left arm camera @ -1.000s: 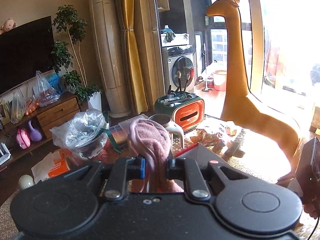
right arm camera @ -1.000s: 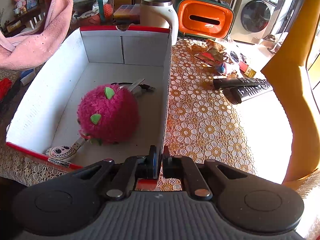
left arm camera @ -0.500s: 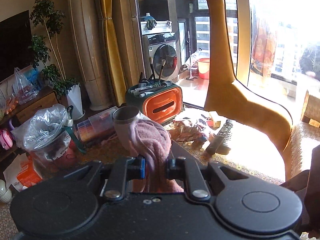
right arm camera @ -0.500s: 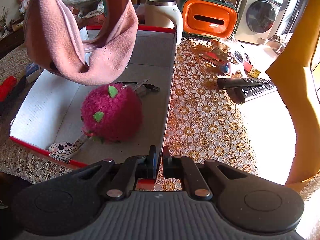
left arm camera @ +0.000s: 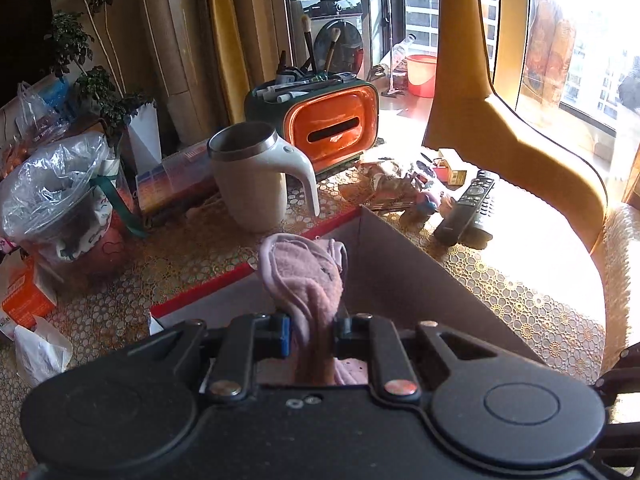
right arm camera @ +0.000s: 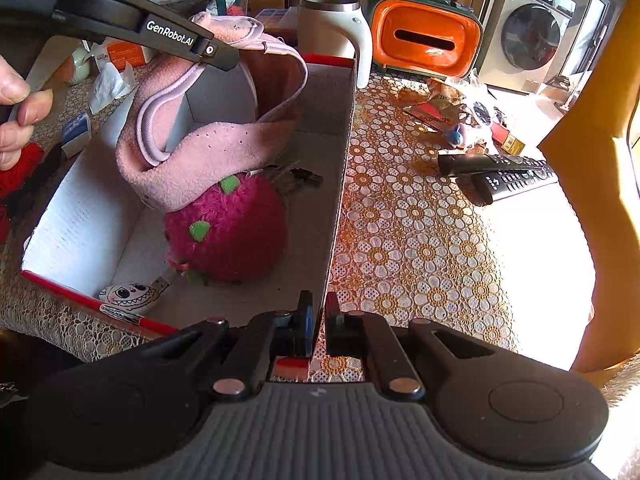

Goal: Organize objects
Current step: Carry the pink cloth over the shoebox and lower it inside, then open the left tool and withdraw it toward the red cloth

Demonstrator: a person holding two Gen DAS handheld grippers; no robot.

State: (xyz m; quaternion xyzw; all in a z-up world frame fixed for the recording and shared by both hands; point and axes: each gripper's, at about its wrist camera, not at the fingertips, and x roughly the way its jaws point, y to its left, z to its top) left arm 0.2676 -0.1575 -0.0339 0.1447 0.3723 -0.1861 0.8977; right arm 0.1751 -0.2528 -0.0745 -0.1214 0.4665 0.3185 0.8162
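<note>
Left gripper [left arm camera: 311,334] clamps pink cloth [left arm camera: 306,276] over box [left arm camera: 404,276].

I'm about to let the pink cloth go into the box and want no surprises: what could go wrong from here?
1. The pink cloth hangs over the fuzzy magenta ball, so it may drape on top and hide it.
2. The cloth's upper loop sits near the box wall; it might snag the rim or hang outside.
3. The right gripper seems clamped on that wall; a tug could shift the box.

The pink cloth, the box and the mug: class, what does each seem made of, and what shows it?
Pink cloth: soft fleece-like fabric, matte; it drapes and has stitched edging. Box: probably cardboard, white inside; thin flat walls, red rim. Mug: cream, likely plastic body; shiny metal-looking rim.
</note>
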